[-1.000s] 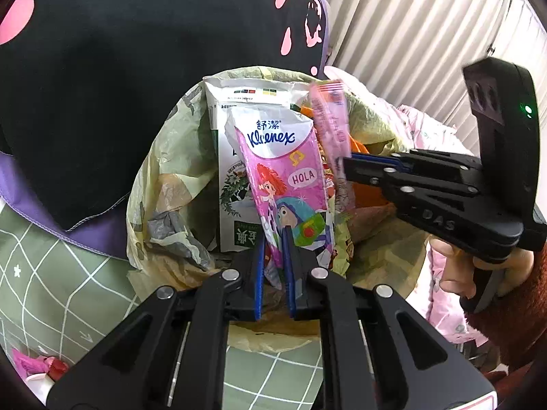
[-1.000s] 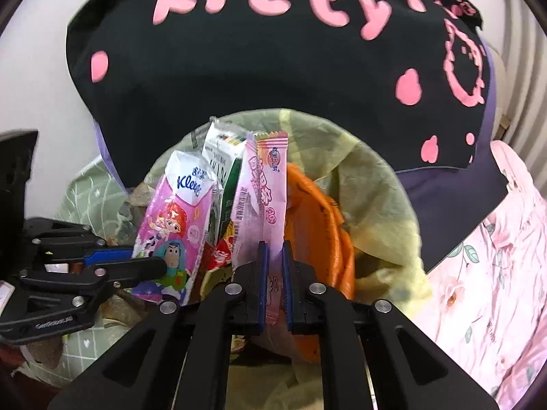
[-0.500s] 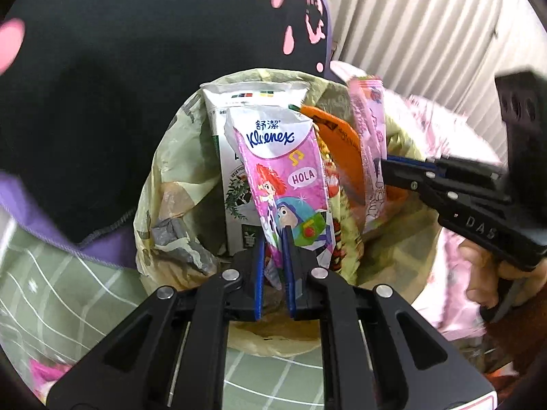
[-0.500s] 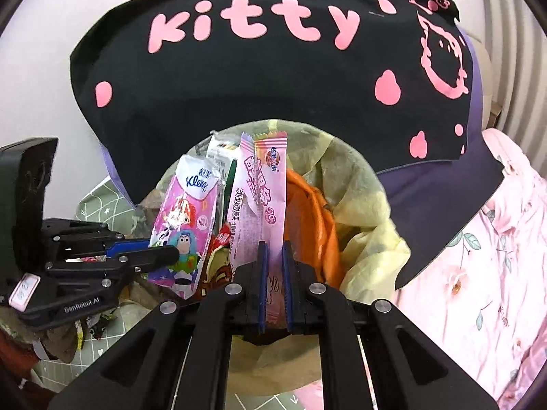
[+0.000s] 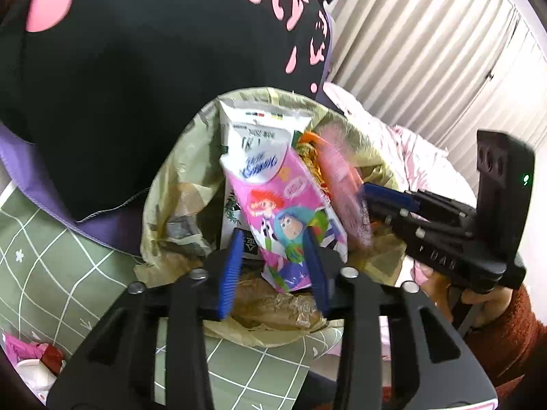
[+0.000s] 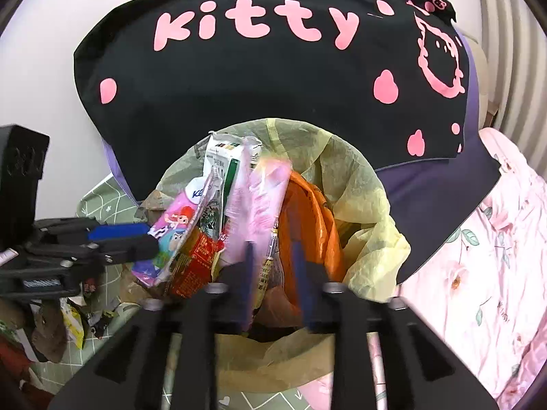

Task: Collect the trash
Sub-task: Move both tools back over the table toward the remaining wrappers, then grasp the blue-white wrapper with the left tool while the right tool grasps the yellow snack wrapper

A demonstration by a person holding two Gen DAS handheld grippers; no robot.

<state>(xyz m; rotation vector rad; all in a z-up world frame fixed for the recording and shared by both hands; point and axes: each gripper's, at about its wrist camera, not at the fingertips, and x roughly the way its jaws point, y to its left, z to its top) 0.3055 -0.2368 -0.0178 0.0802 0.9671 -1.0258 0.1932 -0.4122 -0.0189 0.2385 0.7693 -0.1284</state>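
Left wrist: the left gripper (image 5: 275, 266) has just been opening, its jaws apart around the pink tissue pack (image 5: 287, 215), which leans in the yellow bag (image 5: 177, 184).

Right wrist: the right gripper (image 6: 273, 278) has just been opening, its jaws clear of the pink wrapper (image 6: 259, 205) in the bag's middle. "Kitty" shows on the black cloth (image 6: 273, 68) beyond.

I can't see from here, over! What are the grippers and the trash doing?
Both grippers just opened. Tissue pack and pink wrapper loose between jaws, over bag. Nothing in the way.

Even, soft indoor light, strong fisheye bending with dark corners, motion blur on the pink wrapper (image 6: 265, 198).
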